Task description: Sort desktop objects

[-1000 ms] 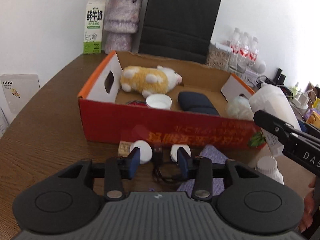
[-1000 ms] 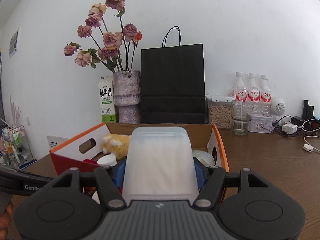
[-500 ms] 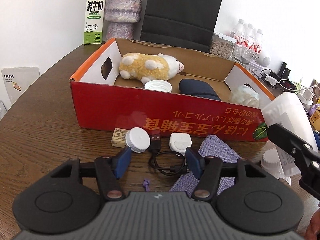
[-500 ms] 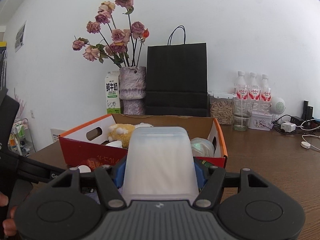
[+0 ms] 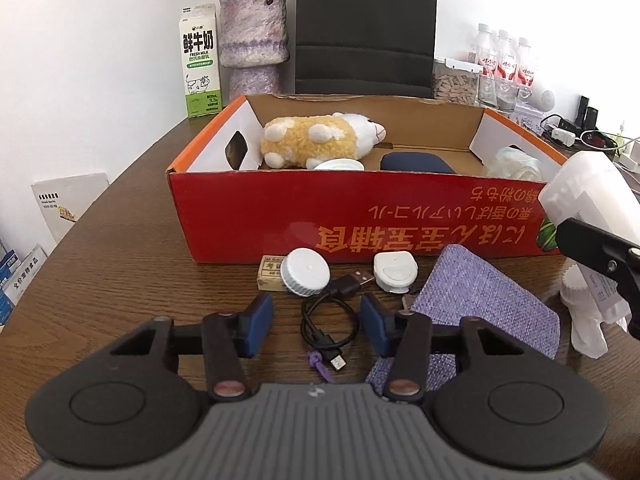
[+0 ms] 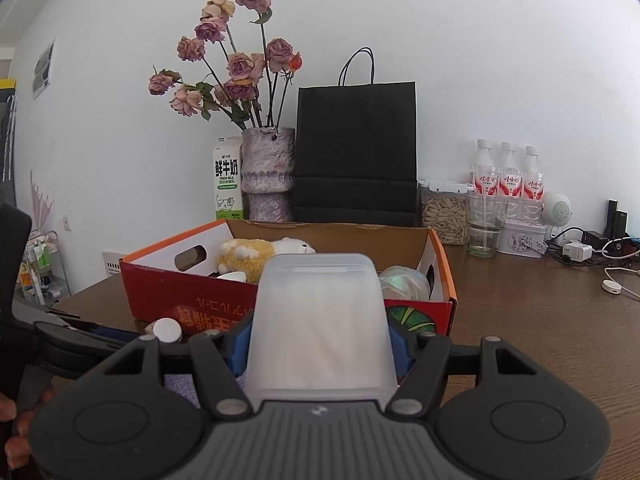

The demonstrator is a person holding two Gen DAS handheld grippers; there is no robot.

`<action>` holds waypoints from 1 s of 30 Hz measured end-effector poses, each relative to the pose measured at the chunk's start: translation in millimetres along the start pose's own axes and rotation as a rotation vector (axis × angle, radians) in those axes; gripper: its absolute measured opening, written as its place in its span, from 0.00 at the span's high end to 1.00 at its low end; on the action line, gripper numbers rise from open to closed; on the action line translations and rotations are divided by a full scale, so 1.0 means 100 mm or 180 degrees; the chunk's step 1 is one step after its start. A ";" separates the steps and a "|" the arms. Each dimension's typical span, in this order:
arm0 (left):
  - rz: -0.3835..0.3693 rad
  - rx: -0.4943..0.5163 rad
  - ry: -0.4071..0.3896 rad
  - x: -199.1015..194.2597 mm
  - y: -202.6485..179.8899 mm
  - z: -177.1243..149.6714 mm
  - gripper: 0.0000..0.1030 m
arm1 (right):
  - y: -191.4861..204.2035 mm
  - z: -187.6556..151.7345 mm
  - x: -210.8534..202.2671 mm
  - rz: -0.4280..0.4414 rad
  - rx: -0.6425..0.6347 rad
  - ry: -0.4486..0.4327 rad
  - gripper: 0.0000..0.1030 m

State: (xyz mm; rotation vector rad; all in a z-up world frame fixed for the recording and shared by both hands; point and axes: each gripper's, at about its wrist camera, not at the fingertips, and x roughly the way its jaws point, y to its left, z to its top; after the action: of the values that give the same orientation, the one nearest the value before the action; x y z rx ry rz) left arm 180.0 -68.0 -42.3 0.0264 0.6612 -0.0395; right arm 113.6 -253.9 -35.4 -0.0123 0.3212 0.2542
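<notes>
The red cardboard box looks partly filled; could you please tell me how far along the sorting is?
Done: the plush toy, a white lid and a dark blue pouch lie in the red box. In hand: the right gripper clamps a translucent container. Left: the USB cable, between the left gripper's closing jaws, white cap, eraser and purple cloth.

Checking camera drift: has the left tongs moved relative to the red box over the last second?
Yes. The left tongs backed away from the red box, exposing the black cable.
</notes>
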 end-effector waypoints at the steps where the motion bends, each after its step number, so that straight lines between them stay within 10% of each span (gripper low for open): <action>1: -0.0002 0.0013 -0.0013 -0.01 0.00 -0.01 0.54 | 0.00 0.00 0.00 0.0001 -0.0005 0.0003 0.38; 3: -0.0045 0.0045 -0.0051 -0.03 0.01 -0.03 0.72 | 0.01 -0.01 0.00 0.0000 -0.0021 0.0003 0.38; 16: -0.0160 -0.0155 -0.0182 -0.11 0.12 -0.07 0.74 | 0.00 -0.01 -0.01 -0.0017 -0.0020 -0.0024 0.38; 30: -0.0161 -0.0289 -0.0931 -0.65 0.16 0.25 0.74 | -0.02 0.24 -0.07 0.0049 0.0041 -0.0278 0.38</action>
State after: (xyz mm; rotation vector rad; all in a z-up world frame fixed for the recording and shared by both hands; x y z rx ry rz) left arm 144.6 -51.0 18.1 -0.0823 0.3705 -0.0607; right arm 114.9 -255.8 -10.8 0.0140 0.2363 0.2672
